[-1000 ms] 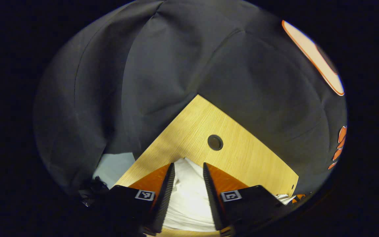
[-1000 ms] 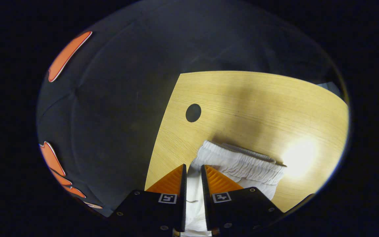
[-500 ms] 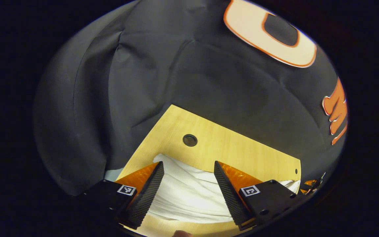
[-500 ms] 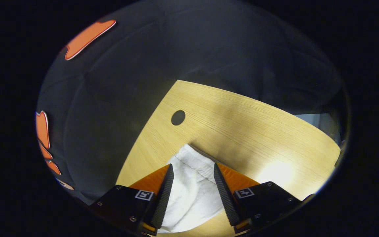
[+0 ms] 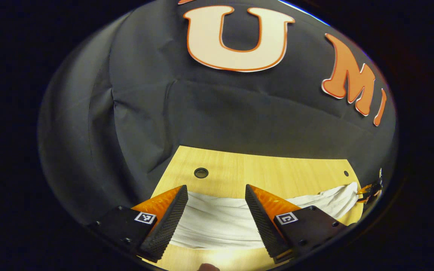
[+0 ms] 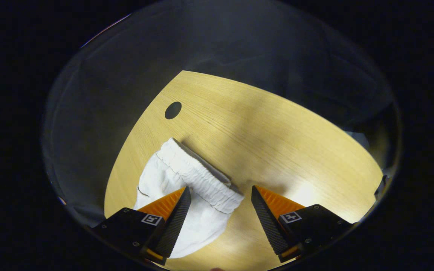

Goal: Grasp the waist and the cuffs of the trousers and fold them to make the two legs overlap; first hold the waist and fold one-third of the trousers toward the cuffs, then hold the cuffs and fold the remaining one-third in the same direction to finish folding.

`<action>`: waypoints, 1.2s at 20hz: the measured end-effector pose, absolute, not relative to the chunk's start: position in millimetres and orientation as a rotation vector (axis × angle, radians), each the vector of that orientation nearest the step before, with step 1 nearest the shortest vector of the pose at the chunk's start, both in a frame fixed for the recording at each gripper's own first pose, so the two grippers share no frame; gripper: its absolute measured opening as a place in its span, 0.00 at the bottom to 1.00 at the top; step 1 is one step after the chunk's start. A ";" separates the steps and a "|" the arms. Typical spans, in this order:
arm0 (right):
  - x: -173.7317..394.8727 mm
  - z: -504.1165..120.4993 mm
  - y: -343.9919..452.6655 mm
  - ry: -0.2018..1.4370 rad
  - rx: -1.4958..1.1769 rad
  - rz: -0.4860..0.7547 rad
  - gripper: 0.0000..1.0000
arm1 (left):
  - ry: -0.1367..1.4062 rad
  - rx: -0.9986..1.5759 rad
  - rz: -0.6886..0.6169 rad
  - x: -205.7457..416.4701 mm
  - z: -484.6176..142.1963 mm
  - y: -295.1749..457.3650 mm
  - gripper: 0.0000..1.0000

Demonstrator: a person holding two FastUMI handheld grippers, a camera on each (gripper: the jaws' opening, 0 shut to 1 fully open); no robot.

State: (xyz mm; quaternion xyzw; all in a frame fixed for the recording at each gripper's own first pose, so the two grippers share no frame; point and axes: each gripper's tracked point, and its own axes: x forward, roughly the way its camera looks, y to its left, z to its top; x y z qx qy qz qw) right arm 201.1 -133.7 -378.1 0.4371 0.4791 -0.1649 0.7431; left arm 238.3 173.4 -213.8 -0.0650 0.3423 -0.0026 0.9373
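My right gripper view shows the gathered waist (image 6: 196, 171) of the white trousers (image 6: 198, 222) on the table (image 6: 277, 139); my left gripper view shows them as a long strip reaching toward 3 o'clock. My right gripper (image 6: 217, 212) is spread, waist between its fingers nearer the 9 o'clock one. My left gripper (image 5: 215, 212) is spread too, cloth lying flat between its fingers

The white trousers (image 5: 217, 222) lie flat on the wooden surface (image 6: 269, 131), stretched as a long band along its near edge. The elastic waist (image 6: 198, 175), gathered in small ridges, lies near the surface's corner with the round hole (image 6: 173, 110), slightly apart from it.
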 end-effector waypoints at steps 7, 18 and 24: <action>204.8 -394.6 -133.4 1.052 0.914 -0.388 0.94 | 0.683 -0.131 -0.032 193.4 -189.1 127.9 0.99; 206.9 -402.7 -132.9 1.029 0.894 -0.379 0.10 | 0.385 0.059 0.070 126.3 -110.7 81.6 0.99; 221.1 -388.0 -140.5 0.878 0.914 -0.322 0.08 | 0.307 0.179 0.033 106.3 -72.8 54.7 1.00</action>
